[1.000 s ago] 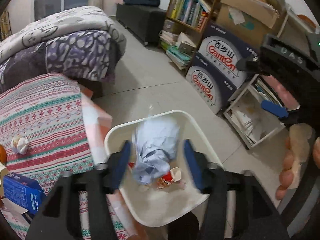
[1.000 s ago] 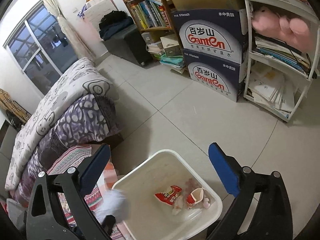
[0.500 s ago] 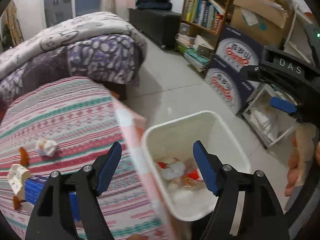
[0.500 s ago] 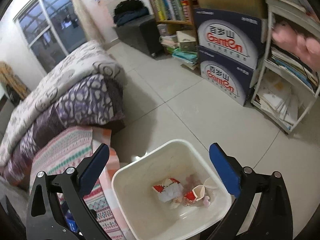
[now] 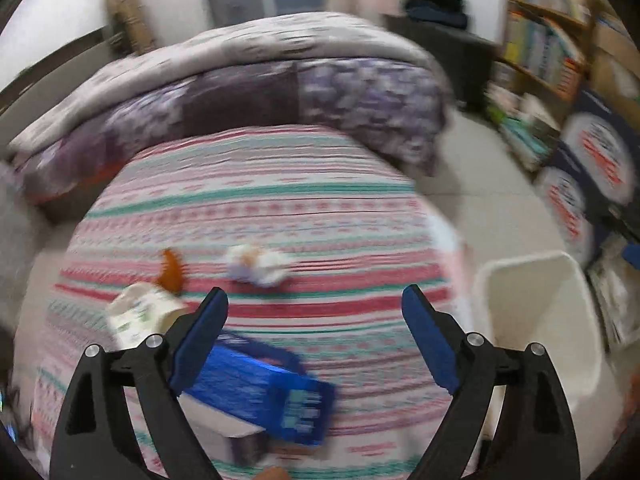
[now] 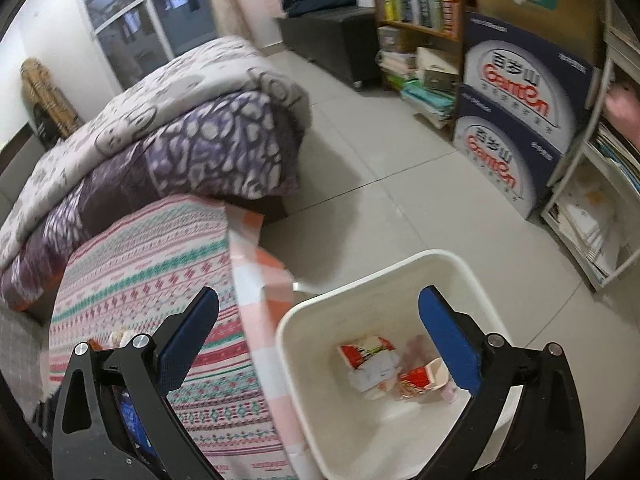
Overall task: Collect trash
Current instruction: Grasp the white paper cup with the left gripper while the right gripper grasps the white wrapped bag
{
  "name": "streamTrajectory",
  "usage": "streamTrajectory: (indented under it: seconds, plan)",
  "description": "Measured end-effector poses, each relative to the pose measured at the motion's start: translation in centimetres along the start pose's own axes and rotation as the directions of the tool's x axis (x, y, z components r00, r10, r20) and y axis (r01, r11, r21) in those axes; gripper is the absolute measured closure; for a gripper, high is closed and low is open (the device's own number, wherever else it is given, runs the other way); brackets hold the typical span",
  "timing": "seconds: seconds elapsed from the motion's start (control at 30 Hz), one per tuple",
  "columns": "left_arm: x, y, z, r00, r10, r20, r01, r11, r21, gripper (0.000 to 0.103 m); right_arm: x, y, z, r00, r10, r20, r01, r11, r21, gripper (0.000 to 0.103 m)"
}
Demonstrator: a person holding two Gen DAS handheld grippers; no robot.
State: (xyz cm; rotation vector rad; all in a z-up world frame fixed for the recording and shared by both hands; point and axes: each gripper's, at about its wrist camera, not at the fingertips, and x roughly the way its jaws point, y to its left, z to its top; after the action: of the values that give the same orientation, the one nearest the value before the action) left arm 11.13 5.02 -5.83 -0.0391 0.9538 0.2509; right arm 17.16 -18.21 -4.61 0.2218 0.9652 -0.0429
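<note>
L gripper hangs over the striped tablecloth, jaws wide apart w/ nothing between them; they've just been opening. R gripper also has jaws wide apart & empty, pointing down at the white bin, which stands on the floor tight against the table's right edge. The bin already holds red-and-white wrappers and a small cup

Trash left on the cloth: crumpled tissue wad just ahead of the L jaws, an orange-brown scrap beside it, a pale crumpled carton near the L finger, and a blue box close under the gripper; view is motion-blurred so details are unclear

Handling, as I judge it: the tissue is very light, soft, squashes easily – pinch across its middle, pads close to the cloth, no force needed. It may snag or drag the cloth if the tips dig in. The carton looks thin & crushable, so take it across the narrow sides. The blue box is stiffer, probably needs nearly full jaw width

Room: open cloth around the tissue, the scrap is the only near neighbour. Quilted bedding sits behind the table, well clear. The path to the bin runs right over the table edge; the bin rim is lower than the tabletop, so carry items past the edge before release
</note>
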Motion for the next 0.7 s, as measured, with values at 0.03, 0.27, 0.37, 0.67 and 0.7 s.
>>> streamTrajectory:
  seconds: [0.03, 0.27, 0.37, 0.67, 0.7]
  plan:
    - [0.3, 1.3, 0.1, 0.999, 0.037, -0.004, -0.038, 0.999, -0.035, 0.017, 0.1, 0.6, -0.1, 1.000, 0.004, -0.004, -0.004, 1.000, -0.013, 0.007]
    - [2.6, 10.4, -0.3, 0.981, 0.162, -0.107, -0.188, 0.929, -0.320, 0.016, 1.1, 4.8, -1.2, 0.998, 0.044, -0.036, -0.048, 0.994, -0.097, 0.007]
    - [4.1, 14.2, -0.8, 0.967, 0.181, -0.182, -0.242, 0.878, -0.412, 0.015, 1.6, 6.5, -1.8, 0.996, 0.069, -0.057, -0.075, 0.989, -0.127, 0.007]
    - [9.9, 19.5, -2.3, 0.939, -0.053, -0.339, -0.154, 0.818, -0.554, 0.015, 2.5, 10.9, -3.7, 0.985, 0.127, -0.115, -0.153, 0.951, -0.269, 0.007]
    - [10.2, 19.4, -2.4, 0.938, -0.084, -0.336, -0.123, 0.826, -0.550, 0.015, 2.7, 11.4, -4.0, 0.983, 0.130, -0.127, -0.161, 0.946, -0.283, 0.007]
